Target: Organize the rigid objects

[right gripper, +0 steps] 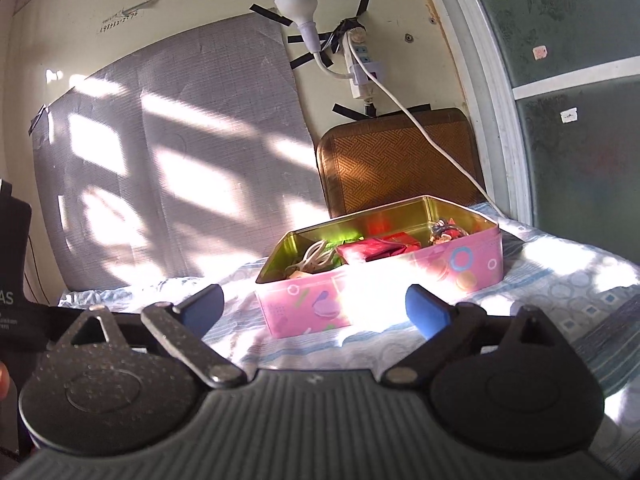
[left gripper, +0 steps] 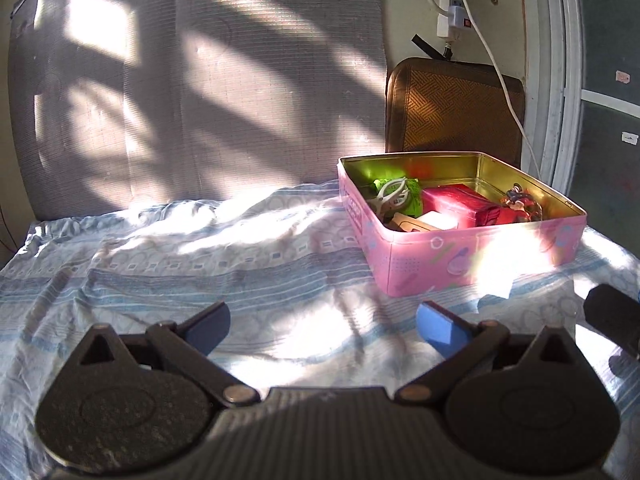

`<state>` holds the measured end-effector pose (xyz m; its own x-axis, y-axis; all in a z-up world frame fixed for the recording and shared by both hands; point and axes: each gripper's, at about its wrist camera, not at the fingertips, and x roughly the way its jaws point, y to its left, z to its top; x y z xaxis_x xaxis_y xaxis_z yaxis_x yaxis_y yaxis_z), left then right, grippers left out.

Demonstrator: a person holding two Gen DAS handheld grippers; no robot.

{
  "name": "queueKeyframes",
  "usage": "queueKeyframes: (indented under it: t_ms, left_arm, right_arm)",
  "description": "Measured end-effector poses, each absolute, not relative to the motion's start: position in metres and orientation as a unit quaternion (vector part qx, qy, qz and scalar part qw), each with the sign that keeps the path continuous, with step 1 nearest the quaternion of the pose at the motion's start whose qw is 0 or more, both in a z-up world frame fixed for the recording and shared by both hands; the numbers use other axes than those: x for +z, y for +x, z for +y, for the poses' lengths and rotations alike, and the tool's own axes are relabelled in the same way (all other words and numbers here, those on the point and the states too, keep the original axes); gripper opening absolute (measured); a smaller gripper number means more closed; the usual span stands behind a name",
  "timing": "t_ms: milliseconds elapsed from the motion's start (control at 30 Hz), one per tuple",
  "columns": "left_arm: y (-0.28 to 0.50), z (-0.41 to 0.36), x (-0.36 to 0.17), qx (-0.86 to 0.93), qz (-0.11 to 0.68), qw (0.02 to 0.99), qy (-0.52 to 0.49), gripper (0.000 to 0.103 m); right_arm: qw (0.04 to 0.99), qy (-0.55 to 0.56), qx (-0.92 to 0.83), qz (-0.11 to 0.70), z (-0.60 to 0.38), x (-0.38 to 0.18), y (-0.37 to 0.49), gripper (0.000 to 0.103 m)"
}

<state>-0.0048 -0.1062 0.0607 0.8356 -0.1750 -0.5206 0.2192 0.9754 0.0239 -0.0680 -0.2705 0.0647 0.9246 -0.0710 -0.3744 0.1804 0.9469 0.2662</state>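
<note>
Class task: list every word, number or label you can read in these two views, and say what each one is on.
"AS": white letters on the black object at the left edge; smaller lines below are blurred.
Handwritten digits on the cream wall: too faint to read.
Lettering on the pink metal tin's end wall: blurred.

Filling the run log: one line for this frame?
left gripper: open, empty | right gripper: open, empty | pink tin: on bedsheet, lidless, holds red box

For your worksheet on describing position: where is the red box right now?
The red box lies inside the pink tin on the bed sheet, right of centre in the left wrist view, between a white clip and a keychain.
</note>
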Motion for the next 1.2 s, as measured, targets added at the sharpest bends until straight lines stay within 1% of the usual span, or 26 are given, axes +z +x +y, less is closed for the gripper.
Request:
queueKeyframes:
  t_ms: [33,300,467,800,933,1067,1200]
  left_arm:
    - [-0.006,-0.104,0.06,-0.103,0.27,0.957,0.037,0.103]
    - [-0.017,-0.097,0.052,-0.105,0.294,0.95,0.016,0.103]
    - [-0.017,-0.095,0.046,-0.112,0.316,0.942,0.013,0.103]
    - [-0.02,-0.107,0.038,-0.085,0.321,0.941,0.061,0.103]
    - [-0.023,-0.113,0.037,-0.076,0.309,0.944,0.081,0.103]
    - [-0.026,-0.116,0.036,-0.069,0.3,0.947,0.089,0.103]
    - [-0.027,-0.119,0.03,-0.071,0.309,0.943,0.099,0.103]
  right_arm:
    - [0.968,0.152,-0.072,0.186,-0.271,0.063,-0.068,0.103]
    - [0.951,0.174,-0.118,0.226,-0.279,0.05,-0.065,0.103]
    - [0.953,0.176,-0.116,0.218,-0.278,0.052,-0.064,0.103]
    - [0.952,0.172,-0.119,0.222,-0.273,0.047,-0.061,0.103]
    - [0.95,0.178,-0.13,0.219,-0.276,0.046,-0.061,0.103]
    - [0.948,0.181,-0.133,0.224,-0.278,0.043,-0.06,0.103]
    - [0.947,0.184,-0.133,0.228,-0.281,0.04,-0.059,0.103]
